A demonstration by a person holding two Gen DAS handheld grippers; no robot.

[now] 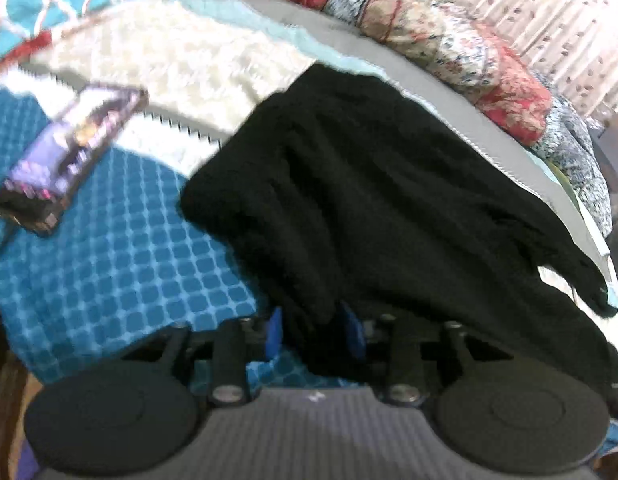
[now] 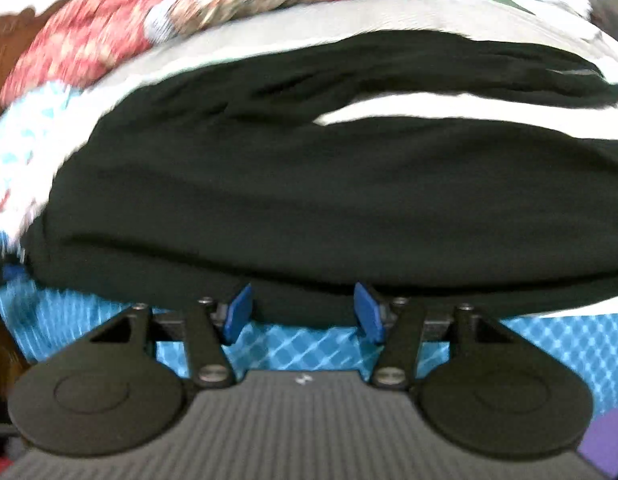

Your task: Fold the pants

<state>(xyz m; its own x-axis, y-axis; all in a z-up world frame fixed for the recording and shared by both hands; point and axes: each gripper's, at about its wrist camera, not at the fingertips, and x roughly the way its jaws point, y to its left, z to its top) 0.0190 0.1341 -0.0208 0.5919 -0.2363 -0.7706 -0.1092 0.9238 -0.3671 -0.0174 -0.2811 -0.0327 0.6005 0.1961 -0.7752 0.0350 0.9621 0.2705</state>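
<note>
While the left gripper (image 1: 315, 334) is clenched on a bunch of the black pants (image 1: 389, 208) near their closest edge, the right gripper (image 2: 303, 312) is released, its blue pads (image 2: 239, 312) standing apart with only the edge of the pants (image 2: 309, 200) before them and no cloth between. The pants lie on the blue checkered bedspread (image 1: 121, 264), and all places below are given from them. Just in front of them is the bedspread; to their left, well apart, lies a purple box (image 1: 73, 152) on a cream blanket (image 1: 181, 60); behind them runs a grey sheet (image 1: 449, 92), and beyond it a floral quilt (image 1: 469, 40). From the right wrist view the two legs are not together: a strip of light bedding shows between them. This is, in my judgement, the main risk. If the left side is lifted alone, the cloth can drag and twist, so the fold becomes crooked. The left grip seems to hold a thick wrinkle, so several layers could come up together, or one could slip out. Both views are blurred, so I cannot tell how deep the cloth sits between the pads.
</note>
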